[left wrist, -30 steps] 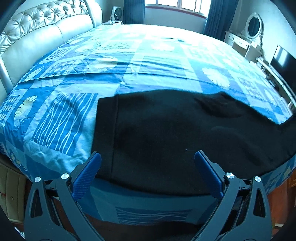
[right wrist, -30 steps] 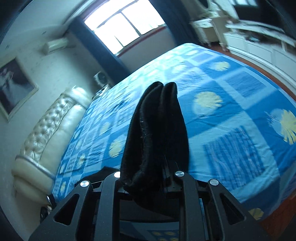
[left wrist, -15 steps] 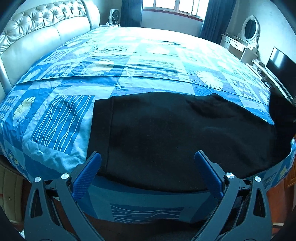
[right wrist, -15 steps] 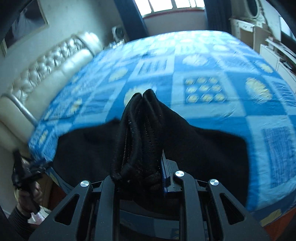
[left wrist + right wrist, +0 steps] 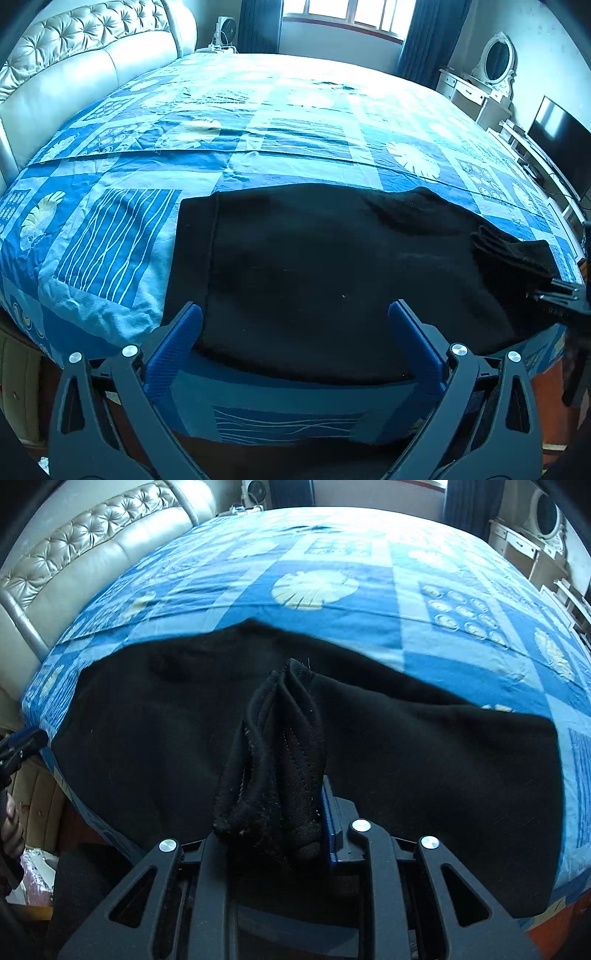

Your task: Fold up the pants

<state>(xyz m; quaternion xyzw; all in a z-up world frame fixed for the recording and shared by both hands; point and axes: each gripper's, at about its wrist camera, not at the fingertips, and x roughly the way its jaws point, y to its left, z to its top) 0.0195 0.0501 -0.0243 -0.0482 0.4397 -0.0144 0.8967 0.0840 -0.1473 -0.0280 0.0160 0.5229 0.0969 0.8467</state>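
Right gripper point(image 5: 291, 812) has carried the bunched hem down over the pants point(image 5: 332, 266).
Jaws, just opening, still pinch fabric; left gripper point(image 5: 295, 332) gapes empty; pants lie lengthwise along the bed point(image 5: 258, 122) edge.

The right gripper point(image 5: 273, 805), jaws just easing apart, pinches bunched black pants point(image 5: 424, 760) over the bed point(image 5: 332, 620)

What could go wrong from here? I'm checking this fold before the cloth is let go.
1. The right gripper holds a thick bunch of the black pants, and its jaws have just been opening with the cloth between them. Released like this, the bunch may land crumpled rather than flat.
2. The pants lie at the bed edge, so loose cloth could slide off.
3. The left gripper is open, pinning nothing, so the lower layer may shift.
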